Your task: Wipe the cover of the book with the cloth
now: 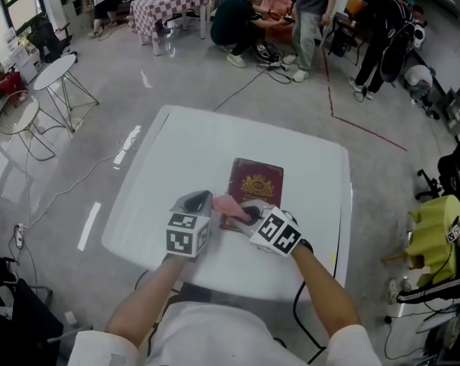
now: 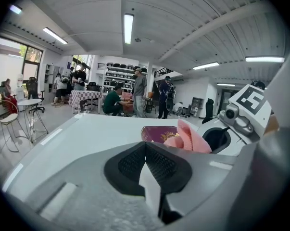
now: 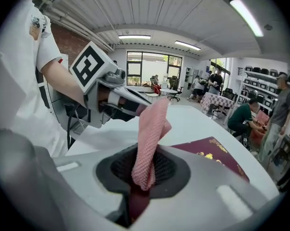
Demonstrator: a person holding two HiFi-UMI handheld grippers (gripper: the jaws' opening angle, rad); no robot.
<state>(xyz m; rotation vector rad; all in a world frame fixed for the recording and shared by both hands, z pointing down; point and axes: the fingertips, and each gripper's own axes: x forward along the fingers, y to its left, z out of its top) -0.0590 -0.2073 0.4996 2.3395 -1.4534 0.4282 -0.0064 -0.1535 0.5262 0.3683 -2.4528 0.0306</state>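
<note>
Overhead, the book (image 1: 255,183) lies on the table (image 1: 184,151), well inside its edges, with the cloth (image 1: 228,203) at its near corner between the left gripper (image 1: 198,202) and right gripper (image 1: 248,214). Left gripper view: jaws together, empty. Right gripper view: jaws clamped on the cloth over the cover. Wiping seems barely begun; next, probably press down and sweep forward.

The pink cloth (image 3: 152,129) is coarse-woven, the maroon book (image 1: 256,183) cover matt, the white table (image 1: 184,143) glossy.
</note>
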